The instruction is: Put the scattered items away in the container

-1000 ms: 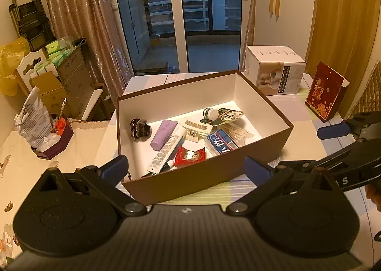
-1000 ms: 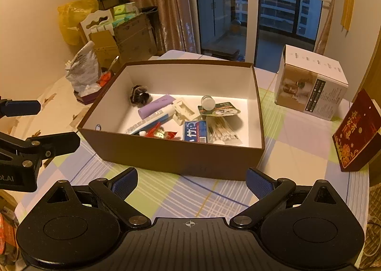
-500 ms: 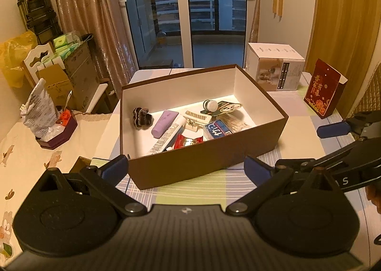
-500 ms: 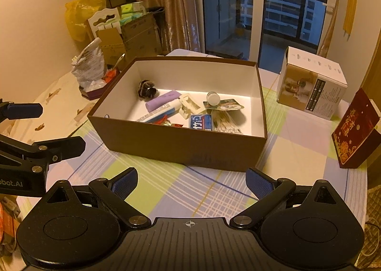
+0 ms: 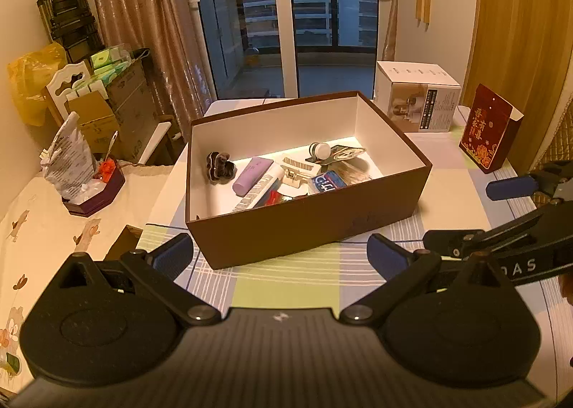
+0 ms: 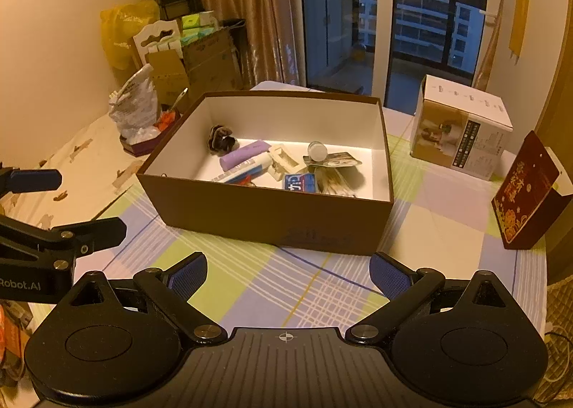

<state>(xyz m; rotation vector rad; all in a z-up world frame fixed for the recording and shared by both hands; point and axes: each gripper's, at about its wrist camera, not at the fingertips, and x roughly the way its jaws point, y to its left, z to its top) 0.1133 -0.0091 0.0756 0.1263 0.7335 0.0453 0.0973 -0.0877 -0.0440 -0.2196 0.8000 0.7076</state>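
Observation:
A brown box (image 5: 308, 225) with white inside stands on the checked tablecloth; it also shows in the right wrist view (image 6: 265, 211). Inside lie a dark hair clip (image 5: 220, 166), a purple tube (image 5: 252, 175), a toothpaste tube (image 5: 258, 189), a cream claw clip (image 5: 299, 171), a blue packet (image 5: 327, 184), cotton swabs (image 5: 354, 171) and a small white jar (image 5: 320, 150). My left gripper (image 5: 279, 255) is open and empty, short of the box's near wall. My right gripper (image 6: 288, 275) is open and empty, also short of the box.
A white product box (image 5: 417, 105) and a red gift bag (image 5: 489, 132) stand right of the brown box. A crumpled bag in a dark tray (image 5: 71, 168) sits on the left surface. Cartons and a chair crowd the far left by the curtain.
Both grippers have pulled back from the box, which now looks smaller and farther. Both stay open and empty. The items in the box have not moved.

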